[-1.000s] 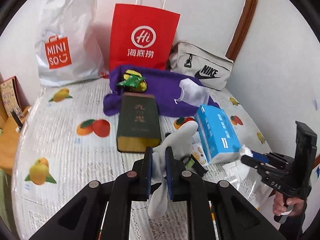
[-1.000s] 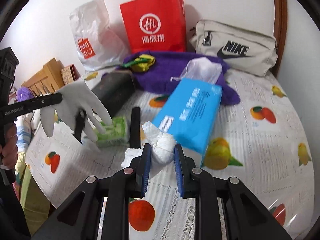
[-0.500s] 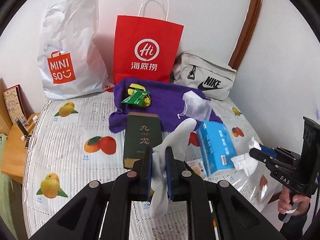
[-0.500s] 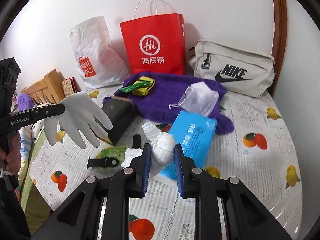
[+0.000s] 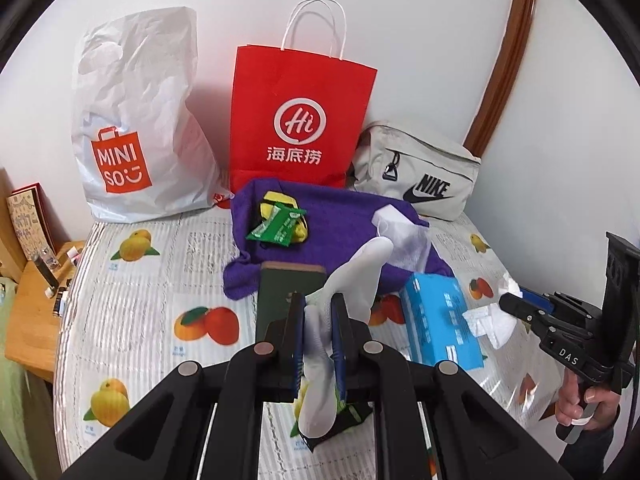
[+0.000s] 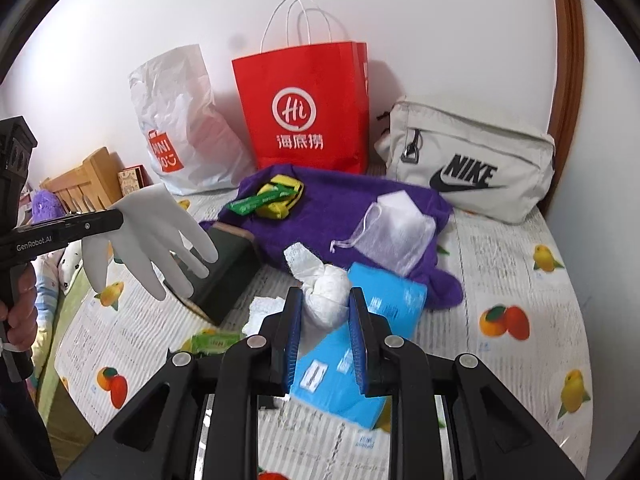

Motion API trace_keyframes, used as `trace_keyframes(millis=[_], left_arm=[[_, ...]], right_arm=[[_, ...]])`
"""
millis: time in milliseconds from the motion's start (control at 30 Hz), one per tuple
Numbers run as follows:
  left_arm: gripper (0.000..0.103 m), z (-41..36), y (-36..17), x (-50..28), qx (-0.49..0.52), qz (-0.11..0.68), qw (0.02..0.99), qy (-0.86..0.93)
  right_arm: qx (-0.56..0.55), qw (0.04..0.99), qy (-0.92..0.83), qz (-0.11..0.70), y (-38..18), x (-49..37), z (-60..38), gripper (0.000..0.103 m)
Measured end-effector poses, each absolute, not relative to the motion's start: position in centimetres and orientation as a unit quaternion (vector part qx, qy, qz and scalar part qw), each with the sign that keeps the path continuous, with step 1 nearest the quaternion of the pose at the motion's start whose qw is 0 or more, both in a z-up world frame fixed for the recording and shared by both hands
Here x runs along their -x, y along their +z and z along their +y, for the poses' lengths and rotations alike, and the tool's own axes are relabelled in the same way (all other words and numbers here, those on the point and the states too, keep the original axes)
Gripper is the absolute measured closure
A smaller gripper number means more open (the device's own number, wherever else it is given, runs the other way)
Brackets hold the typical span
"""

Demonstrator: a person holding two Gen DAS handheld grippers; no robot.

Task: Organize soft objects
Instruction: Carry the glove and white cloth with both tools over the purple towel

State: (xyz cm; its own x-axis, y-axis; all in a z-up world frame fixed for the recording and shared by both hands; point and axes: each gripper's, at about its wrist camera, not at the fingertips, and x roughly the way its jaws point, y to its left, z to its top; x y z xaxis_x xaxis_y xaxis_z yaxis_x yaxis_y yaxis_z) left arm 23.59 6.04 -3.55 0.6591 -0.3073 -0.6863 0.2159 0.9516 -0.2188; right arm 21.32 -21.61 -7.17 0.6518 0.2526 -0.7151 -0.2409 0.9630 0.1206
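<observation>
My left gripper (image 5: 317,312) is shut on a white glove (image 5: 356,276), held above the bed; in the right wrist view the glove (image 6: 152,232) hangs from it with its fingers spread. My right gripper (image 6: 325,308) is shut on a crumpled white tissue wad (image 6: 326,300), also off the bed. In the left wrist view this gripper (image 5: 516,305) comes in from the right with the tissue (image 5: 490,322) at its tips. A purple towel (image 5: 344,216) lies at the back with a white mesh pouch (image 6: 396,232) and a green packet (image 5: 280,224) on it.
On the fruit-print bedcover (image 5: 140,300) lie a blue tissue pack (image 5: 440,324) and a dark green box (image 5: 280,300). A red paper bag (image 5: 300,120), a white Miniso bag (image 5: 136,132) and a grey Nike bag (image 5: 416,176) stand along the wall. A wooden stand (image 5: 28,312) is at the left.
Both grippers have risen and drawn back from the bed, carrying the glove and the tissue wad. The things on the bed look smaller and farther away.
</observation>
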Motion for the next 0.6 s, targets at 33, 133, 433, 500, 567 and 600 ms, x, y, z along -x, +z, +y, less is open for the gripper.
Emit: trace_keyframes(millis=[33,133,433,500,567,600], left_arm=[[0.091,6.1,-3.5,-23.9,0.059,0.387,0.909,-0.144],[0.091,6.0,-3.1,-24.8,0.057,0.385,0.910,-0.144],[0.091,5.3,-2.8,-27.9,0.053,0.387,0.909,-0.147],[0.091,5.1,-2.8,-28.6,0.052,0.386,0.909,-0.149],[0.091,4.8,-2.9,-29.3,0.050,0.388,0.908,-0.150],[0.091,4.7,-2.9,-29.6,0.051,0.389,0.908,-0.150]], right_arm=[[-0.006,0.910,0.135,0.393,-7.0,-21.6,-21.6,0.080],[-0.006,0.912,0.134,0.387,-6.4,-22.8,-21.8,0.080],[-0.007,0.914,0.129,0.384,-6.1,-26.3,-22.1,0.080],[-0.008,0.915,0.128,0.382,-6.1,-26.8,-22.3,0.080],[-0.010,0.915,0.126,0.383,-6.2,-27.5,-22.4,0.080],[-0.010,0.915,0.125,0.384,-6.2,-27.8,-22.5,0.080]])
